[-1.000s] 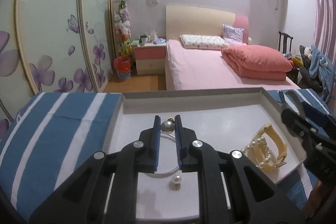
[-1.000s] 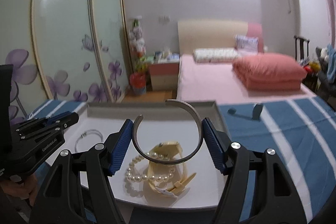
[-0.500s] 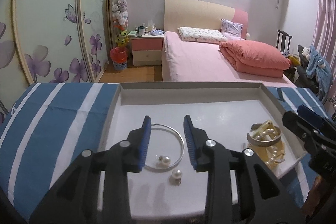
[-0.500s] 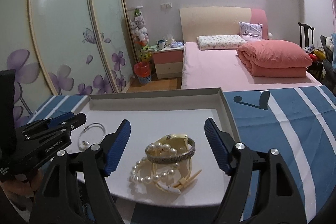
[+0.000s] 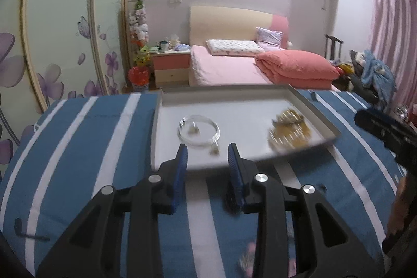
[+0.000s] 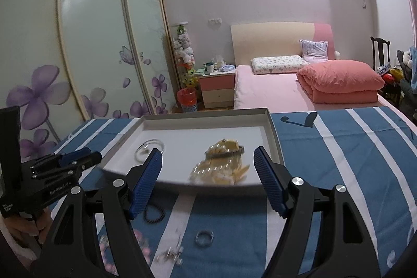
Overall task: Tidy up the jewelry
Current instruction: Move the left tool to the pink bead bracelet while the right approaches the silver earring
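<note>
Both grippers have pulled back to the near side of the tray, each now released and empty: the left gripper left its thin bangle at tray left, the right gripper its cuff on the pearl pile at right. That likely ends this placement; loose pieces such as a ring and black band lie on the blue cloth nearby, probably next.

A pink bed stands against the far wall. On it lie a folded coral quilt and a patterned pillow. Left of the bed sits a pink nightstand, then a red bin, then a flower-painted wardrobe.
</note>
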A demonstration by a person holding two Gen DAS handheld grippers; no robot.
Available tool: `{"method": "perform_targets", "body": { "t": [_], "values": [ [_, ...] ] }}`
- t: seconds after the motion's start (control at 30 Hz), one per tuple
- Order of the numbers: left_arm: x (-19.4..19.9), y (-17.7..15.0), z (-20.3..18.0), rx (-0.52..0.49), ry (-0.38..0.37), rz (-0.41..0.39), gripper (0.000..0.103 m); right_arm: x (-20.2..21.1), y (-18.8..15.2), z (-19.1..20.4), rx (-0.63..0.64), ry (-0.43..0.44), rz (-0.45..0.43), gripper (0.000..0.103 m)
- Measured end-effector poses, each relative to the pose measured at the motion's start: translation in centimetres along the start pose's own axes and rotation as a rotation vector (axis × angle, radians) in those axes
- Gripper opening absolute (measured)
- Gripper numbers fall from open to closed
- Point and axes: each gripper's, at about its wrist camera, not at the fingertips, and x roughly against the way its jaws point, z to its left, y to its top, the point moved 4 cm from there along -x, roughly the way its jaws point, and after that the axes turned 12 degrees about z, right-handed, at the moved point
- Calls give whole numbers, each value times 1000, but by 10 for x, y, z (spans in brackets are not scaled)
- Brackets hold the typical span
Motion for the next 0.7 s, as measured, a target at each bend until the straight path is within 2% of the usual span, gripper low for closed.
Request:
{"method": "perform_targets", "body": {
  "t": [0.2, 0.3, 0.57, 0.7],
  "values": [
    [4, -42, -17, -65, -69, 92, 33, 21, -27, 6, -2, 5, 6, 73],
    [-2, -60, -32, -135, -87, 148, 32, 24, -38, 4, -10, 5, 18, 73],
    [-30, -77, -52, -209, -116, 282, 31, 29, -53, 2, -40, 9, 33, 73],
    [-35, -76, -61, -261, -96, 296, 29, 30, -54, -1, -47, 7, 30, 73]
  ]
}}
